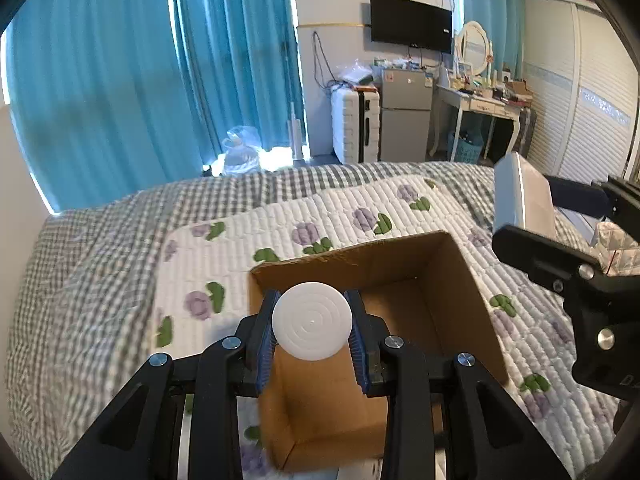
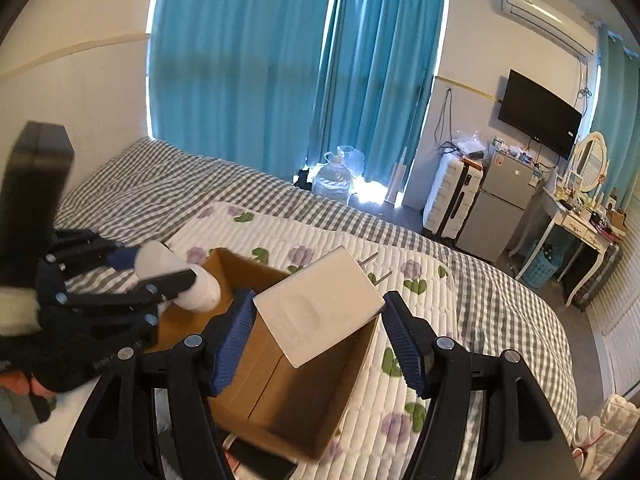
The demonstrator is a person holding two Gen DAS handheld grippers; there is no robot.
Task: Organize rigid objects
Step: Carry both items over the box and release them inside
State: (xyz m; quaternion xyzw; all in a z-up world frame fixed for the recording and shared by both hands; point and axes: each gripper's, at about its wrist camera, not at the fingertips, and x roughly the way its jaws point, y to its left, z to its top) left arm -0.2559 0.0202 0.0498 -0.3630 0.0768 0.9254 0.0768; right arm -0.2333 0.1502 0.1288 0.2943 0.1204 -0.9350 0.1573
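An open cardboard box lies on the quilted floral mat on the bed; it also shows in the right wrist view. My left gripper is shut on a white round bottle, held above the box's near left part; the bottle also shows in the right wrist view. My right gripper is shut on a white charger plug block, held above the box; the block also shows in the left wrist view at the right.
The floral mat lies on a grey checked bedspread. Blue curtains, a water jug in a bag, a white suitcase, a small fridge and a dressing table stand beyond the bed.
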